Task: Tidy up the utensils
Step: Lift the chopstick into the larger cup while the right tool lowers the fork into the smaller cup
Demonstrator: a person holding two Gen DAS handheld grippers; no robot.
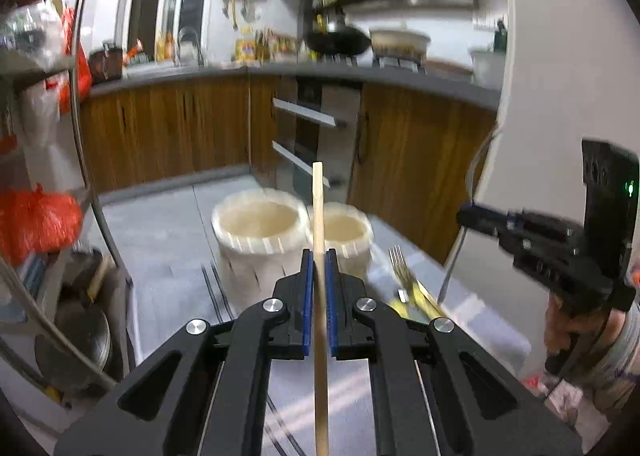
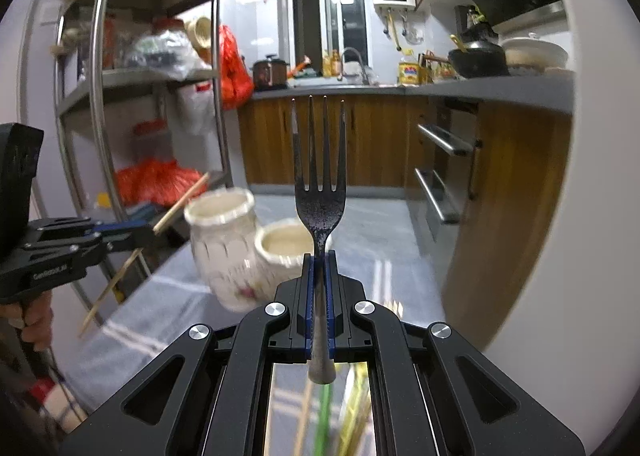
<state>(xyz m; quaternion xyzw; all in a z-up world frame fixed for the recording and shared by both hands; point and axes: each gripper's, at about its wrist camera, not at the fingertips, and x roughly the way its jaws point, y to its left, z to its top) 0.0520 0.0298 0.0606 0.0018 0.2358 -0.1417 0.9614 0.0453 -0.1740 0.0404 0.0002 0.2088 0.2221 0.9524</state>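
On grey striped tablecloth (image 1: 168, 256): two cream holders (image 1: 260, 232). Behind, wood cabinets (image 2: 380, 135). Left gripper (image 1: 319, 256) clamps chopstick (image 1: 318, 207); right gripper (image 2: 319, 260) clamps fork (image 2: 319, 199).

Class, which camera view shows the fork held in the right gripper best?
The right wrist view: the fork stands upright, tines sharp, clamped in the right gripper. The left wrist view shows only its thin handle hanging below that gripper.

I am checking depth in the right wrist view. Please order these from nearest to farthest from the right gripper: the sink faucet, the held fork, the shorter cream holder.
1. Fork, clamped in the right gripper.
2. Shorter cream holder, just behind the fingertips.
3. Sink faucet, on the far counter.
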